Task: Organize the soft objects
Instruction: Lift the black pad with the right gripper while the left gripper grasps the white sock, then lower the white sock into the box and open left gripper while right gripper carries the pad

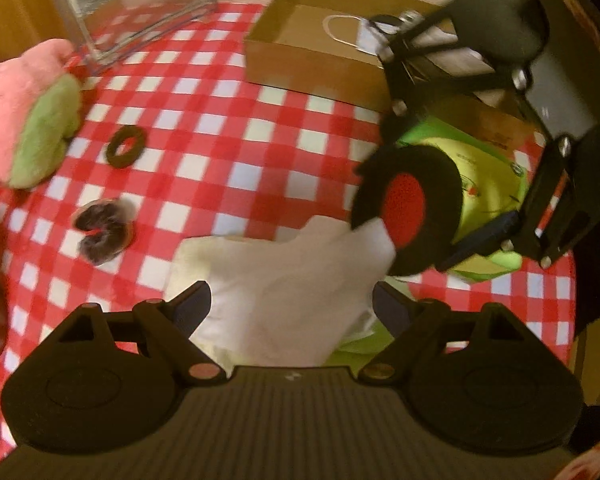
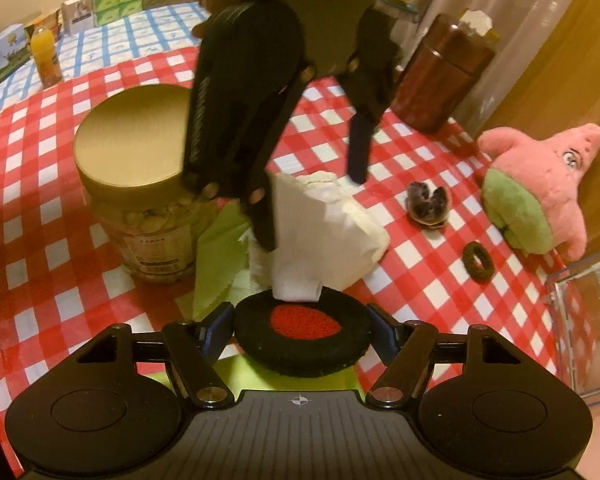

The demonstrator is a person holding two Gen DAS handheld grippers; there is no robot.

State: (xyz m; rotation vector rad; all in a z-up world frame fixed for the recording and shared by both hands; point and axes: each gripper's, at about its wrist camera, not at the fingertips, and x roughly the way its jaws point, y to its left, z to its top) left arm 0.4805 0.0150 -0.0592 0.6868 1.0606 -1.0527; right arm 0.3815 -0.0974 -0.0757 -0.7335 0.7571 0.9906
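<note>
Earpad, black with red centre, is pinched by the right gripper fingers. Left gripper fingers are spread around a white cloth, at 6 o'clock on the counter.

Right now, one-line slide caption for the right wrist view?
Right gripper clamps black foam ear pad with red centre; left gripper open over white cloth.

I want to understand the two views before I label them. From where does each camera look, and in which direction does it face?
Left wrist: sits on the left hand-held gripper, open over the white cloth, facing the cardboard box; the right hand-held gripper enters opposite.
Right wrist: sits on the right gripper, shut on the black ear pad, facing the gold-lid jar; the left gripper hangs ahead.
Shared: cloth, ear pad, pink plush.
</note>
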